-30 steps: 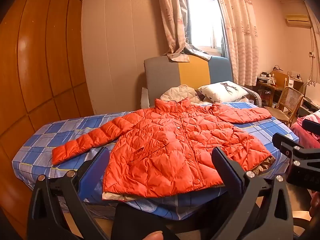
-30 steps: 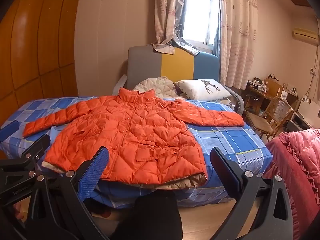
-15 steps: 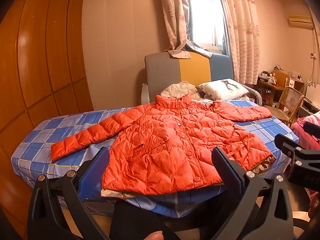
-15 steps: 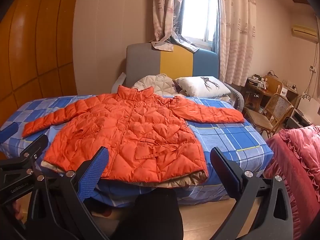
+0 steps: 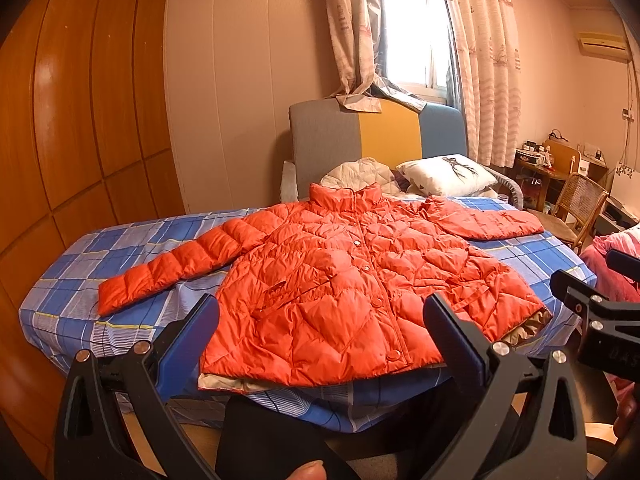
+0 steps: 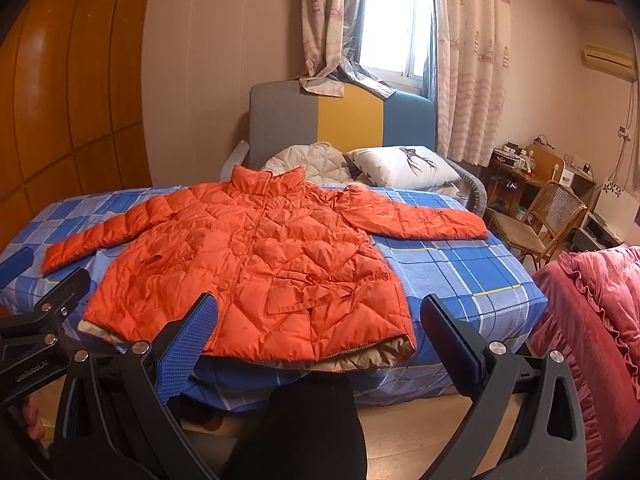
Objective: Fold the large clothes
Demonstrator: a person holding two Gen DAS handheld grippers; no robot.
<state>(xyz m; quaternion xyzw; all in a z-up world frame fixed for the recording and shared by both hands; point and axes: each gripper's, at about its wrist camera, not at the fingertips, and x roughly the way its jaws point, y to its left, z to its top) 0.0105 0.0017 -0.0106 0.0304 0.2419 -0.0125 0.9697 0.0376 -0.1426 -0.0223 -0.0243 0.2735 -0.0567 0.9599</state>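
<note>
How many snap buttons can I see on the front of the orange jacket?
5 on the orange down jacket, along its closed front placket: near the hem, above it, mid-chest, upper chest, and on the collar. Folds may hide more.

Warm daylight floods through the window, blown out white; fisheye bends the edges, corners vignette black.
</note>
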